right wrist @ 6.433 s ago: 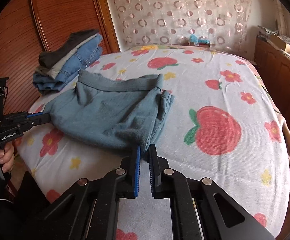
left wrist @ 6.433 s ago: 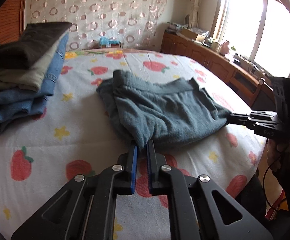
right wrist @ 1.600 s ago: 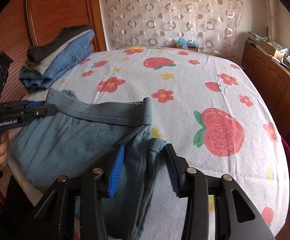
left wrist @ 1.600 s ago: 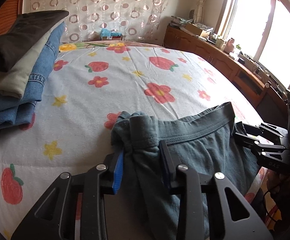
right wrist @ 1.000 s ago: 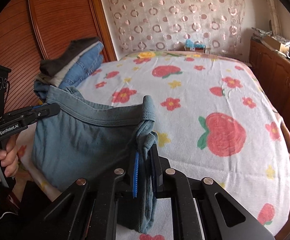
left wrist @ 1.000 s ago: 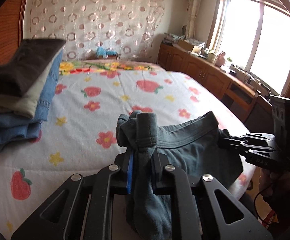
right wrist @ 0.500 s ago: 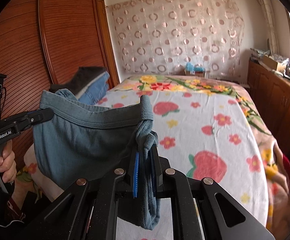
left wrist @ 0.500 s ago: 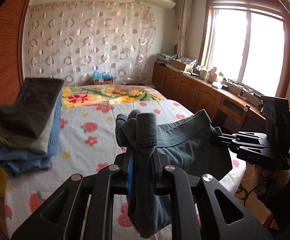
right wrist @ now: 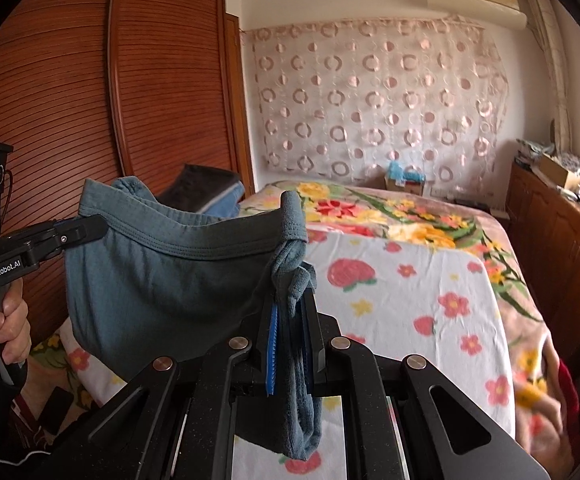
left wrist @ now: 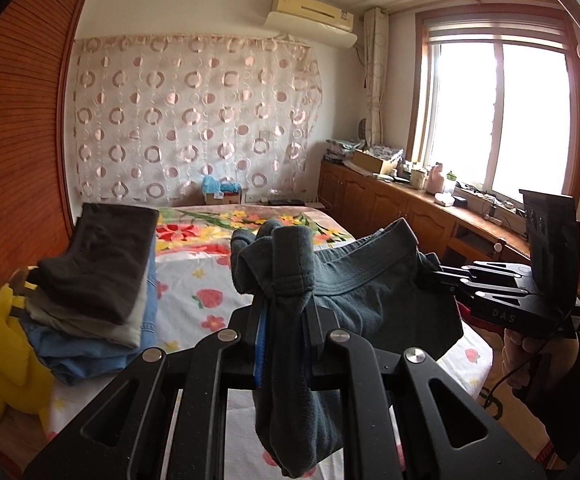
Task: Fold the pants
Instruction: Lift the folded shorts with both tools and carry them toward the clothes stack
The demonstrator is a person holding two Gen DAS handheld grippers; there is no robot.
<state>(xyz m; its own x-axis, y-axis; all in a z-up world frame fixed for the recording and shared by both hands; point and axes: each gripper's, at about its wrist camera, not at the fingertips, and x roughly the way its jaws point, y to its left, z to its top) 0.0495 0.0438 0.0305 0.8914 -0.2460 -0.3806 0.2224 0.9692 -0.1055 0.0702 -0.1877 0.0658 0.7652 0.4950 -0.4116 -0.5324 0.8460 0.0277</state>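
Both tongs clamping grey-blue pants (left wrist: 370, 296), waistband stretched, fabric sagging

bright window (left wrist: 498, 120) glare, fisheye-warped edges, mostly sharp.

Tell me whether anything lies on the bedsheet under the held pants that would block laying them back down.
Nothing visible does. The left gripper and right gripper hold the pants up by the waistband. The bedsheet beyond is bare. The stack of folded clothes sits off to the left edge.
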